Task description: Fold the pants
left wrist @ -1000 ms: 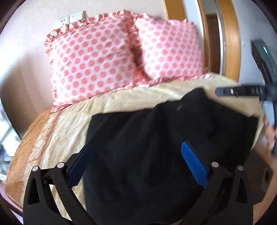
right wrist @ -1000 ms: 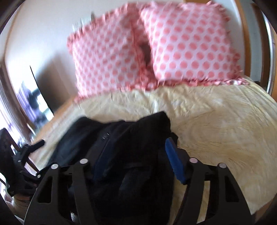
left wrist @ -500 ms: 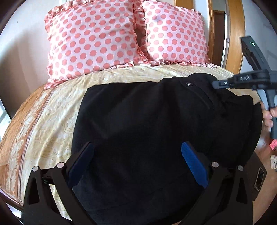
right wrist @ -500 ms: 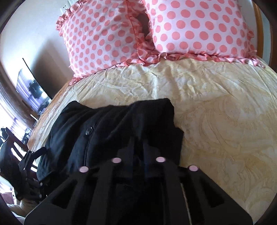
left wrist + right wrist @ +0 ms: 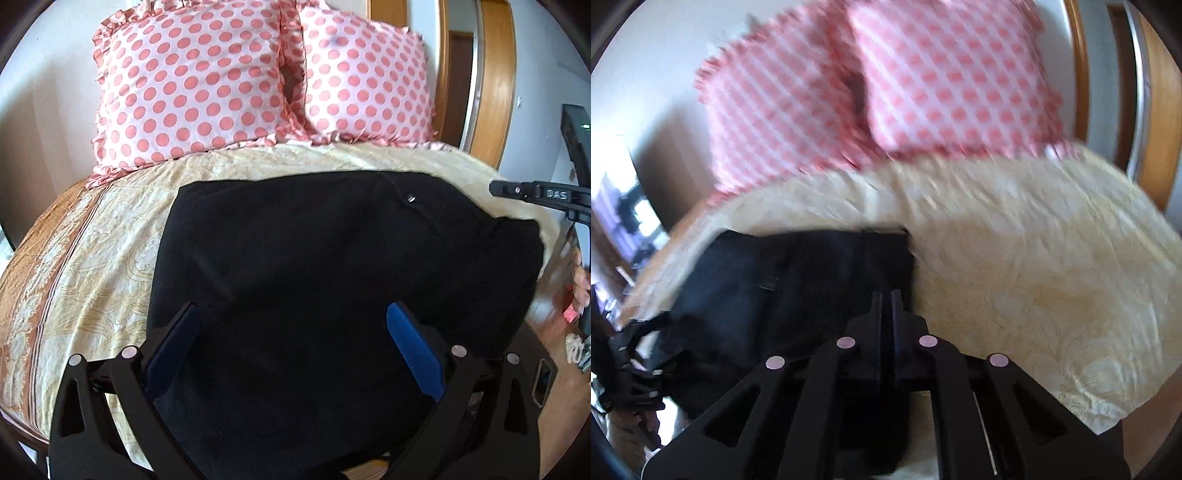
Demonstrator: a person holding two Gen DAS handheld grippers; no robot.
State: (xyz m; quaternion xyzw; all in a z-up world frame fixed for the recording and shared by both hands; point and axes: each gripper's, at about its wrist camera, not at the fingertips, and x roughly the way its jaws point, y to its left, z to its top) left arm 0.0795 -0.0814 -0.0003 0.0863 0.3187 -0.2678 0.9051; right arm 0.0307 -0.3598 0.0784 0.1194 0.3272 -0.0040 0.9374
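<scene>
Currently right gripper [image 5: 886,295] has its jaws nearly closed, just easing apart; whether cloth is pinched, can't tell. Left gripper [image 5: 295,332] jaws wide apart, gripping nothing, above the black pants [image 5: 332,266] on the bed [image 5: 92,266]. Step: likely mid-fold. Next: left needs an edge near 6 o'clock. Only left view is sharp, showing the button [image 5: 410,198] at 1 o'clock; pillows [image 5: 192,92] at 12.

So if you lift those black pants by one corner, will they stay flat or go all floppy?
Probably floppy: the black pants drape over the bed and follow its curve, so they look soft. The free part would likely sag and unfold. They seem thick and bunched at the right side, so perhaps a bit heavy for one tool.
</scene>
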